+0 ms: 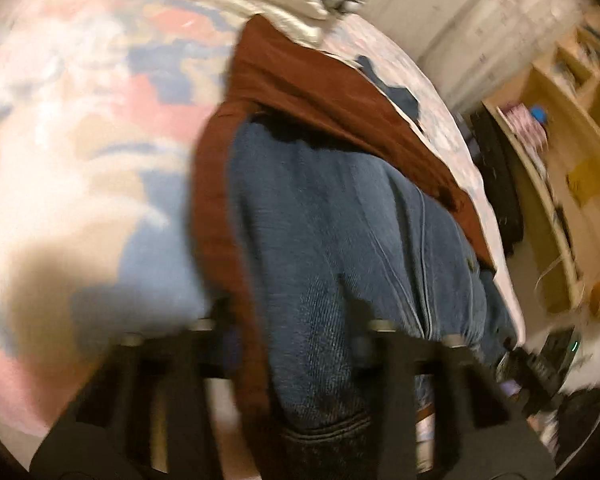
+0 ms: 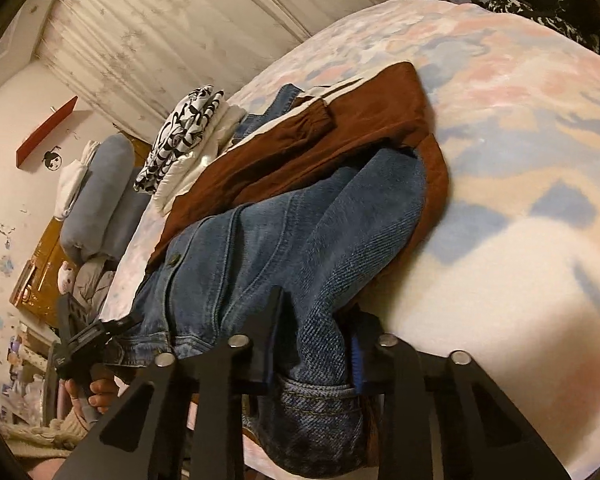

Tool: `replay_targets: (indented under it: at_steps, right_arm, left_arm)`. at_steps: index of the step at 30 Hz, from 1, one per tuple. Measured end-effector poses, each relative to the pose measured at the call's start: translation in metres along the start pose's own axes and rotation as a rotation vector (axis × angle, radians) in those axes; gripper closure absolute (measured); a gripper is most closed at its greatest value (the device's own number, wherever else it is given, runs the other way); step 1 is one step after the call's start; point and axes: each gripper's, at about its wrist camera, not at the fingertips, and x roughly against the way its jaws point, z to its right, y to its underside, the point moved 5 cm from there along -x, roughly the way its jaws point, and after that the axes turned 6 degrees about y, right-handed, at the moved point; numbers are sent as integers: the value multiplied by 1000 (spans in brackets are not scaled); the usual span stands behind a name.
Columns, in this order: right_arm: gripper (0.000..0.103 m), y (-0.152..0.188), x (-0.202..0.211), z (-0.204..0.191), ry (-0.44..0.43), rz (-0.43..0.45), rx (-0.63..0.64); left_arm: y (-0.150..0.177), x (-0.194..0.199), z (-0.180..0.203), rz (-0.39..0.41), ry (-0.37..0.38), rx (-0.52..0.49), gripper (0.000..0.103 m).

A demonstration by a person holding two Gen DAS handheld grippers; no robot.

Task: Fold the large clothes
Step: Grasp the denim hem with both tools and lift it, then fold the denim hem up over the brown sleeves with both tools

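Denim jacket (image 2: 300,264), blue, heavy twill weave, lying on top of a clothes pile at the near edge of the bed; its hem hangs over the edge toward the cameras. Right gripper (image 2: 314,344): black frame, blue pads, jaws drawn in on a fold of the denim jacket hem, cloth pinched between the pads. Left gripper (image 1: 296,320): black frame, picture blurred; jaws narrowed around the near edge of the same jacket (image 1: 340,232) together with the rust-coloured cloth beside it, fabric filling the gap between the fingers. From the right wrist view the left gripper (image 2: 118,326) shows at the jacket's other hem corner, tip against the denim, with a hand (image 2: 92,392) on its grip below. Brown jacket (image 2: 300,152), rust-brown with cream stripes at one shoulder, lying directly under the denim jacket and reaching farther up the bed. White garment (image 2: 204,168), folded, beyond the brown jacket, touching it. Black-and-white patterned garment (image 2: 184,132), stacked on the white one. Bedspread (image 2: 500,120), pastel pink, blue and cream blotches, covering the bed beneath all the clothes. Blue-grey pillows (image 2: 100,200), stacked past the far side of the bed. Wooden shelving (image 1: 572,160), light wood with small items, standing against the wall beyond the bed in the left wrist view.
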Motion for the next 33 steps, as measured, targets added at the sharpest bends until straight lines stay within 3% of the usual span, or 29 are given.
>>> replay_targets:
  at_steps: [2, 4, 7, 15, 20, 26, 33]
  right_arm:
    - [82, -1, 4, -5, 7, 2, 8]
    - [92, -5, 10, -11, 8, 11, 18]
    - [92, -9, 28, -20, 17, 33, 36]
    - [93, 0, 63, -55, 45, -18, 93]
    - [93, 5, 66, -59, 45, -63, 50]
    - [93, -22, 51, -64, -10, -80, -41]
    - [93, -119, 22, -72, -73, -61, -128]
  left_arm:
    - [0, 2, -1, 2, -11, 23, 90]
    - [1, 7, 10, 12, -70, -31, 93]
    - [-1, 17, 26, 2, -141, -91, 94]
    - [2, 72, 43, -48, -179, -152, 94]
    - [0, 79, 44, -103, -155, -123, 94]
    - [-27, 72, 51, -145, -81, -36, 94]
    - [-116, 49, 71, -90, 39, 68, 93]
